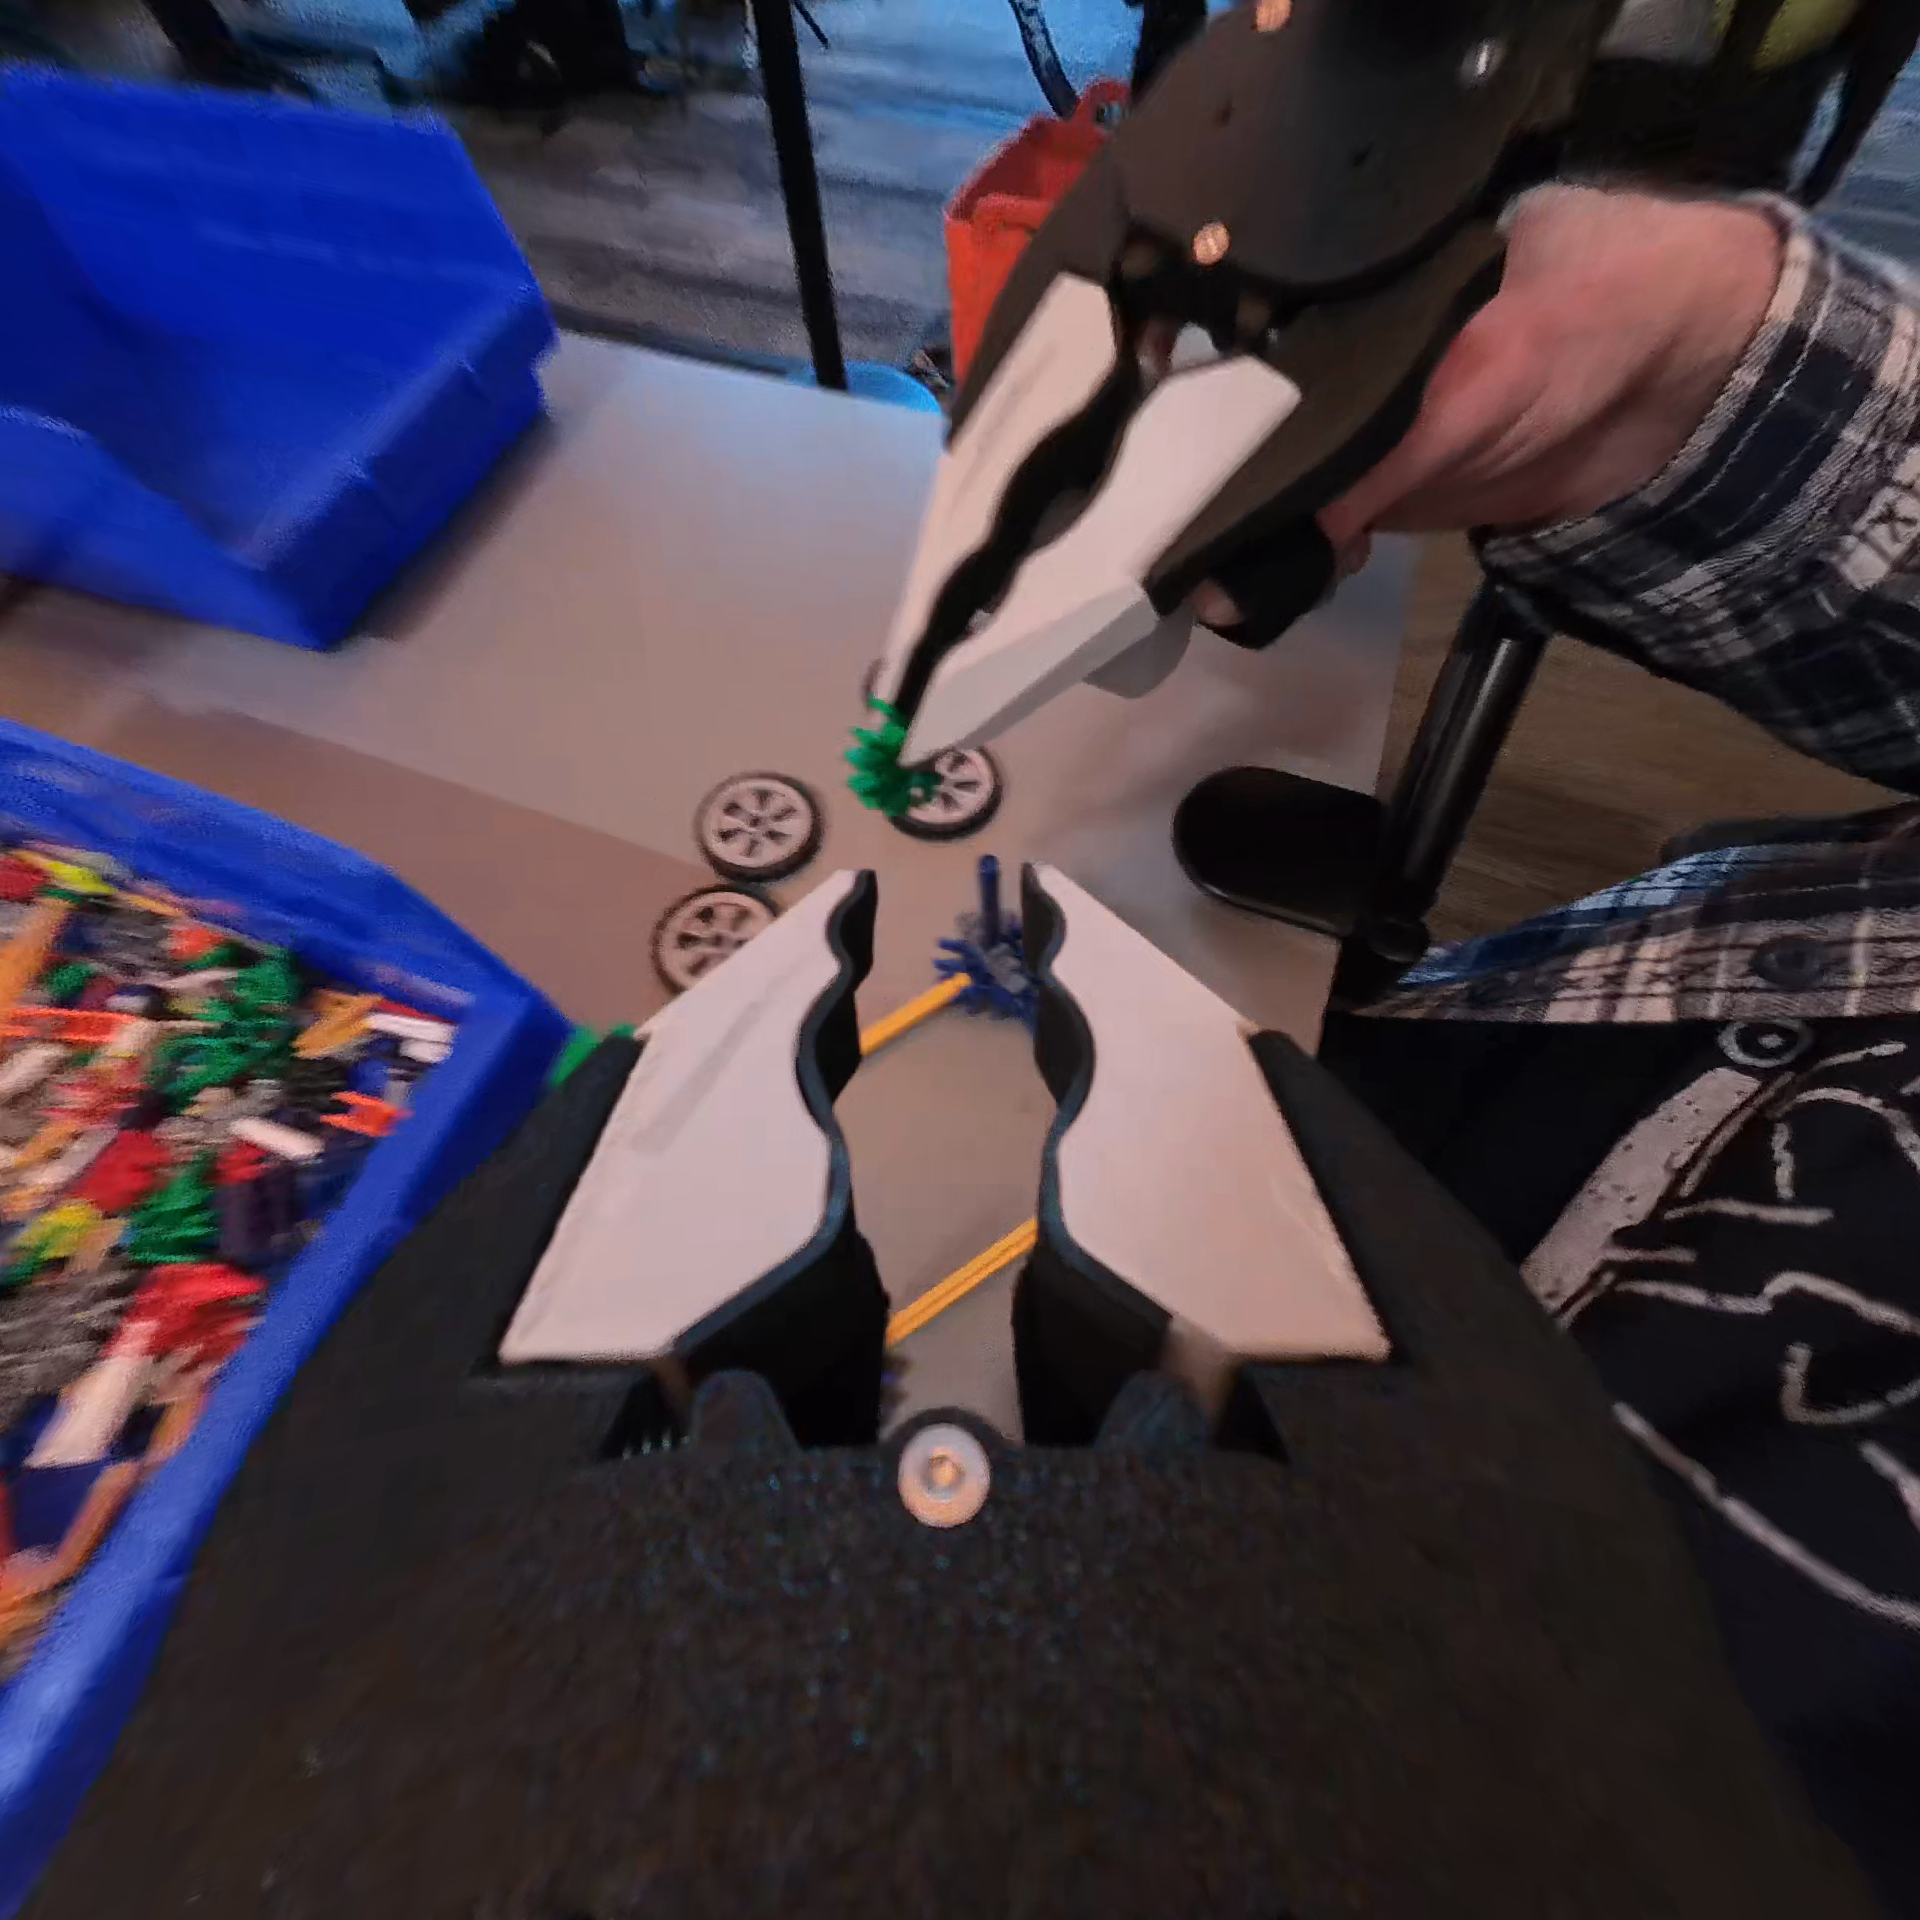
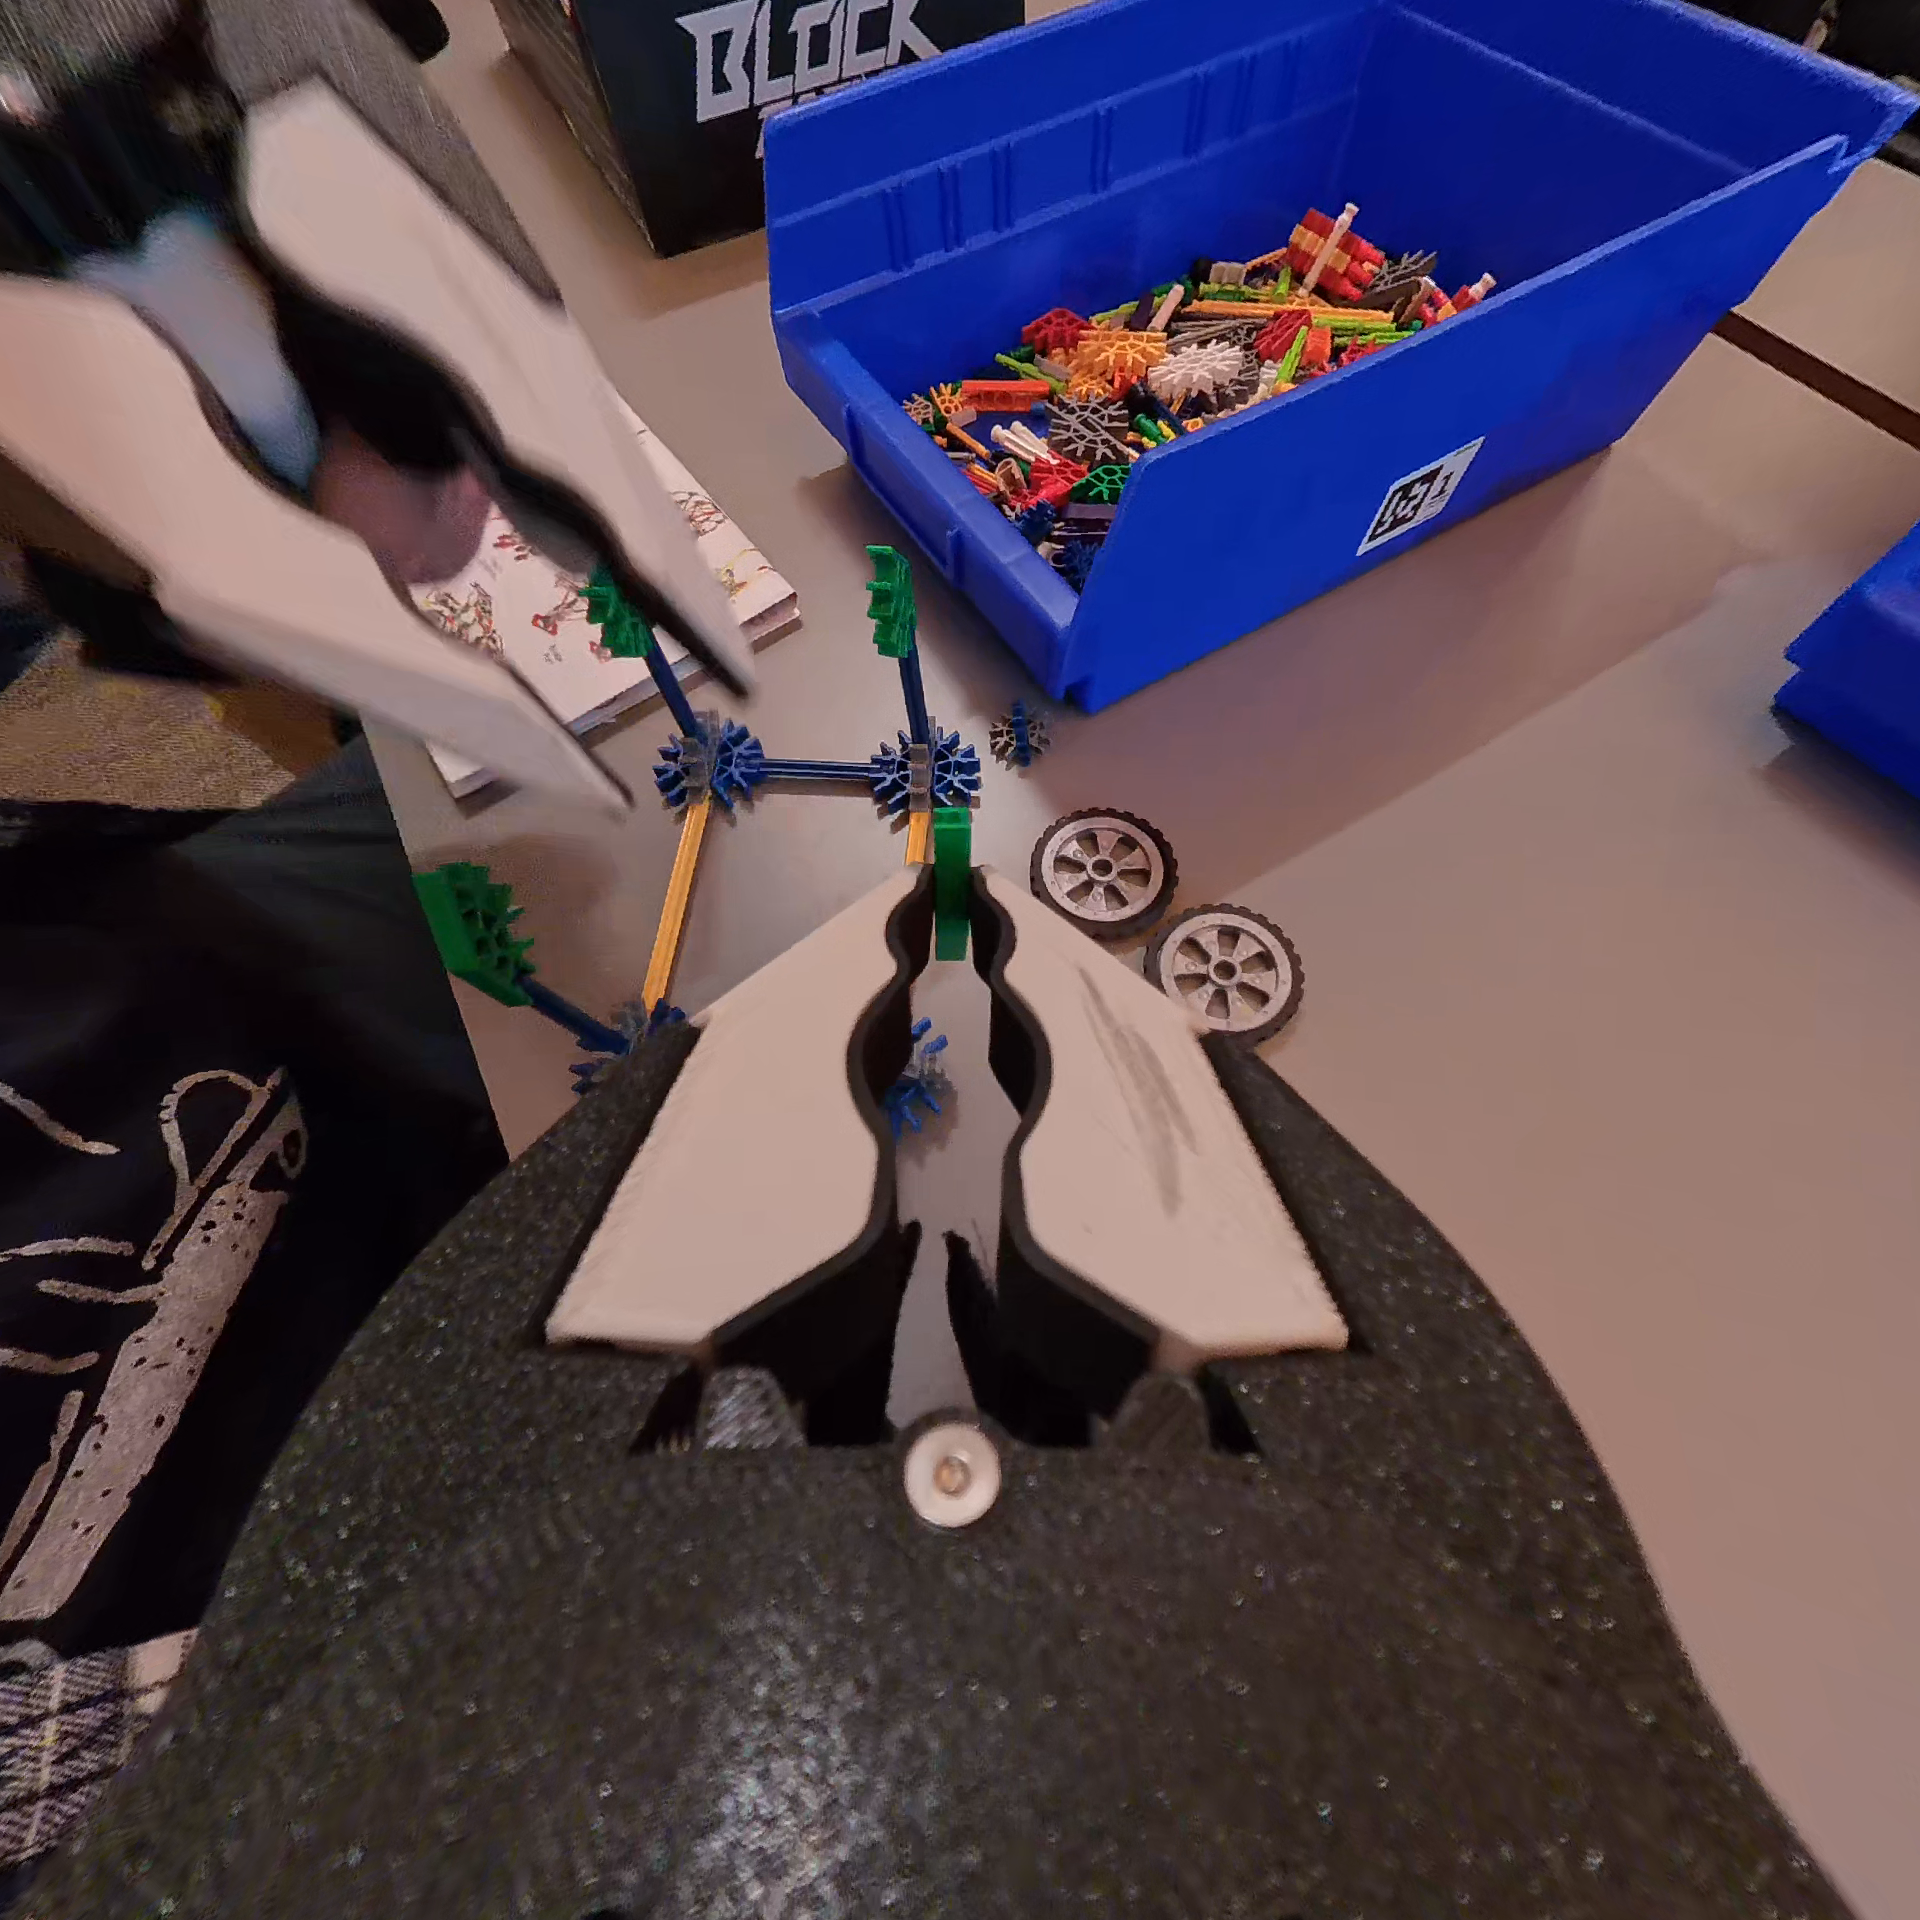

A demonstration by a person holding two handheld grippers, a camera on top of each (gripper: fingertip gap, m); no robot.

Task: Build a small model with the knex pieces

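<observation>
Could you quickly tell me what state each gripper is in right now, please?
Left gripper: open, holding nothing, above the blue and yellow rod frame.
Right gripper: shut on a green connector.

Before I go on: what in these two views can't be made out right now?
- Left wrist view: most of the rod frame is hidden under the left gripper.
- Left wrist view: the pieces in the blue bin are motion-blurred.
- Right wrist view: the booklet is largely covered by the blurred left gripper.
- Right wrist view: the right gripper hides what its green connector joins below.
</observation>
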